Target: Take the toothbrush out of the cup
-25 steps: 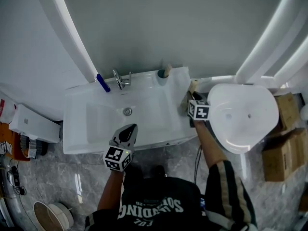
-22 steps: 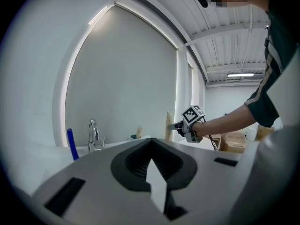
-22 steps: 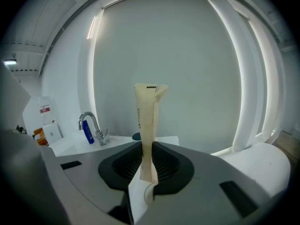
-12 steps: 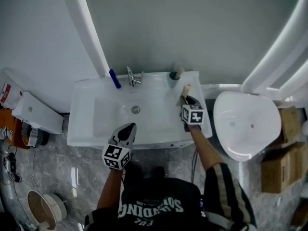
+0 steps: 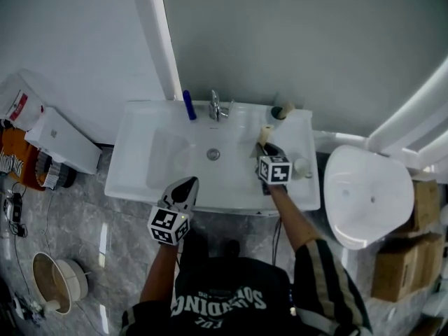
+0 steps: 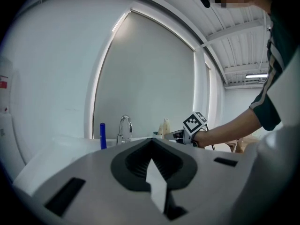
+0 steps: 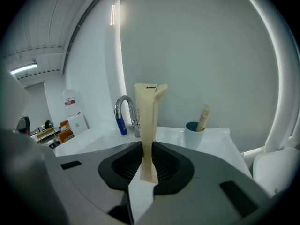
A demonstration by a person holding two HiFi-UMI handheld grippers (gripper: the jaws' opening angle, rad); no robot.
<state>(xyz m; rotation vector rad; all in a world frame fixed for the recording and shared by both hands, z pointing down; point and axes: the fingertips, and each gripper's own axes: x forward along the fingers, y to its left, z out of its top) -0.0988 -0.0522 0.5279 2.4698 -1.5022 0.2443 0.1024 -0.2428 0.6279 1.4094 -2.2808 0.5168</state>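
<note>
In the head view my right gripper [image 5: 264,148] hovers over the right part of the white sink [image 5: 157,152]. It is shut on a beige paper-wrapped toothbrush [image 5: 266,133], which stands upright between the pads in the right gripper view [image 7: 149,116]. Behind it, at the sink's back right corner, a pale cup [image 5: 279,113] [image 7: 193,132] holds a second wrapped toothbrush [image 7: 204,117]. My left gripper [image 5: 183,187] hangs at the sink's front edge, shut with nothing in it [image 6: 152,146].
A chrome faucet [image 5: 215,106] and a blue upright object [image 5: 188,105] stand at the sink's back. A small round item [image 5: 301,165] lies on the right ledge. A white toilet [image 5: 367,198] and cardboard boxes [image 5: 402,257] are to the right, a white box [image 5: 59,142] to the left.
My right gripper has carried the wrapped toothbrush left, from the sink's right edge beside the toilet to over the sink. The left gripper has shifted a little along the front edge.
</note>
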